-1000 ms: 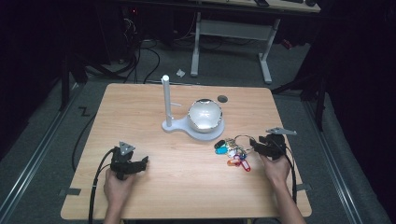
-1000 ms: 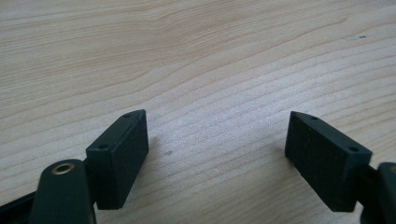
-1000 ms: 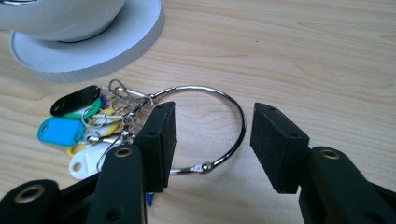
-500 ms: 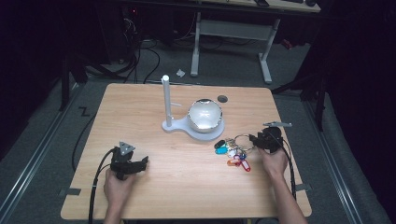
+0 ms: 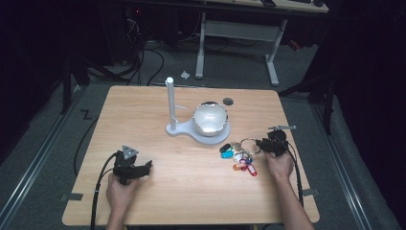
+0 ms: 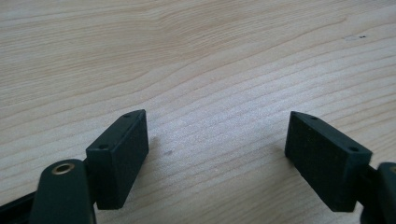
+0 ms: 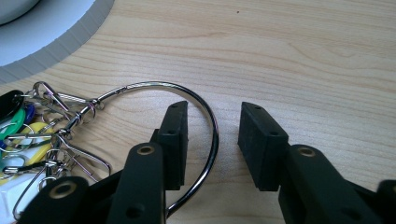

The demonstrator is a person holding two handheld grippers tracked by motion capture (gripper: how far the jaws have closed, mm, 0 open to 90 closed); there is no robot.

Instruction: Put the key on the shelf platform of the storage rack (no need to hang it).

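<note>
In the right gripper view I see what the high view is too small to show: the key ring (image 7: 205, 116) passes between the two jaws of my right gripper (image 7: 212, 140), and there is a gap on both sides of the wire, so the jaws are a little apart and not yet pinching it. The ring lies flat on the table (image 7: 303, 56), and the coloured tags (image 7: 14, 126) with their clips hang on its left part.

In the high view my right gripper (image 5: 262, 142) is at the right side of the table (image 5: 143, 110), just beside the ring (image 5: 247, 143), and the tags (image 5: 238, 158) lie in a small heap to its left. My left gripper (image 5: 147, 165) rests near the front left edge, well apart from the keys. In the left gripper view its jaws stand wide apart with bare wood between them (image 6: 217, 140).

Behind the keys is a white stand (image 5: 179, 128) with a post (image 5: 169, 100) and a shiny dome (image 5: 209, 117); its base is near the tags. A small dark hole (image 5: 228, 101) is in the table behind the dome.

The table is light wood. Around it the floor (image 5: 52, 143) is grey and the room is dark, with cables (image 5: 143, 62) and another desk (image 5: 239, 28) at the back.
</note>
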